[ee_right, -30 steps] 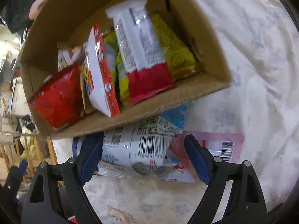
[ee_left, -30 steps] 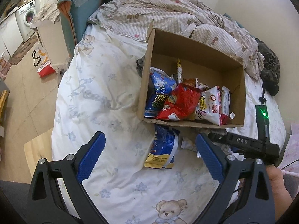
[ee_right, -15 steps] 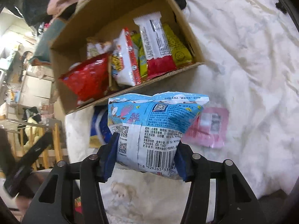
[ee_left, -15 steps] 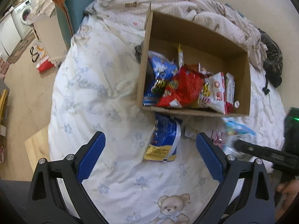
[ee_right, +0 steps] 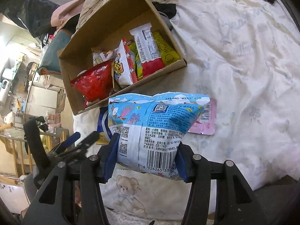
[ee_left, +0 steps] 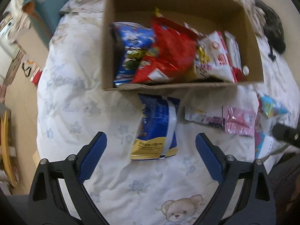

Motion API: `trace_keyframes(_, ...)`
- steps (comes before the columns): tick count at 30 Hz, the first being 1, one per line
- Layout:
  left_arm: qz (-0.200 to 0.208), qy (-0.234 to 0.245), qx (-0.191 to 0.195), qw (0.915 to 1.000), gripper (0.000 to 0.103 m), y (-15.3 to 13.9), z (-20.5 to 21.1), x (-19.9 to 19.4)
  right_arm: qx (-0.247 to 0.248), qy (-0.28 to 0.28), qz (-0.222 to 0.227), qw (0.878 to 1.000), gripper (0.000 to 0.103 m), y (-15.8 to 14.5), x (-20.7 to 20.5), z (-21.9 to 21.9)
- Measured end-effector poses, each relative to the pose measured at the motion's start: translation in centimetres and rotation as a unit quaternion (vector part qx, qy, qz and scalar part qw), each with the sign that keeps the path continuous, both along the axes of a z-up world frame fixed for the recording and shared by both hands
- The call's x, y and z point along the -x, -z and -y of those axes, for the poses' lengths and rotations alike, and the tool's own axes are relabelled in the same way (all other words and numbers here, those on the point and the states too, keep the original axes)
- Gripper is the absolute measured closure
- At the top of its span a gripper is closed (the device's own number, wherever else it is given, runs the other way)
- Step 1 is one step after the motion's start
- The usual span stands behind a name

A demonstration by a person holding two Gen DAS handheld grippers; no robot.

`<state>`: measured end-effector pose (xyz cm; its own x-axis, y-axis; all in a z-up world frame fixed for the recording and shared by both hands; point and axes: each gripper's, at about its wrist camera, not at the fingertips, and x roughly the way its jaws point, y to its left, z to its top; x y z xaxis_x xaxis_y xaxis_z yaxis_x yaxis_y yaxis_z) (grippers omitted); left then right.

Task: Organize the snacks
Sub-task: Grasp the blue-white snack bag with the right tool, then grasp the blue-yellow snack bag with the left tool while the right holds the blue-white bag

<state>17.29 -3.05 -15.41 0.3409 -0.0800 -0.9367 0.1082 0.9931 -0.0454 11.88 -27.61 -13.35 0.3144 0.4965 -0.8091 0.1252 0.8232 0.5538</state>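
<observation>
Since the earlier frame, the light blue snack bag point(ee_right: 155, 123) had risen off the bed point(ee_right: 243, 65), pinched between my right gripper point(ee_right: 145, 157) pads. Left to right: my left gripper point(ee_left: 150, 150) (jaws wide, narrowing, gripping nothing) hung over the dark blue bag point(ee_left: 156, 127) by the cardboard box point(ee_left: 187, 86) near edge; a pink packet point(ee_left: 240, 120) lay rightward.

A cardboard box point(ee_left: 251, 43) sits on the bed point(ee_left: 71, 97) with snack packets point(ee_left: 168, 52) crowded inside it. Just in front of the box a chip bag point(ee_left: 155, 127) lies on the bed, with a flat sachet point(ee_left: 238, 120) to its right. Behind the box is a bunched blanket point(ee_right: 116, 0).
</observation>
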Motion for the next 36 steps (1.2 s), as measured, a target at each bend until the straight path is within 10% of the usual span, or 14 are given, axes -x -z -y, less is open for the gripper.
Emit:
trace_keyframes(8, -0.013, 0.017, -0.017, 0.9996, 0.034, 2.2, 1.7, -0.2, -0.003, 0.007, -0.004, 1.0, 0.047, 0.2, 0.0, 0.4)
trace_keyframes(13, -0.029, 0.015, -0.019, 0.9993, 0.074, 3.5, 1.5, -0.7, -0.001, 0.005, -0.002, 1.0, 0.047, 0.2, 0.0, 0.3)
trace_keyframes(36, -0.008, 0.003, -0.003, 1.0, 0.076, -1.3, -0.5, 2.2, 0.02, -0.003, 0.011, 1.0, 0.047, -0.5, 0.4, -0.4)
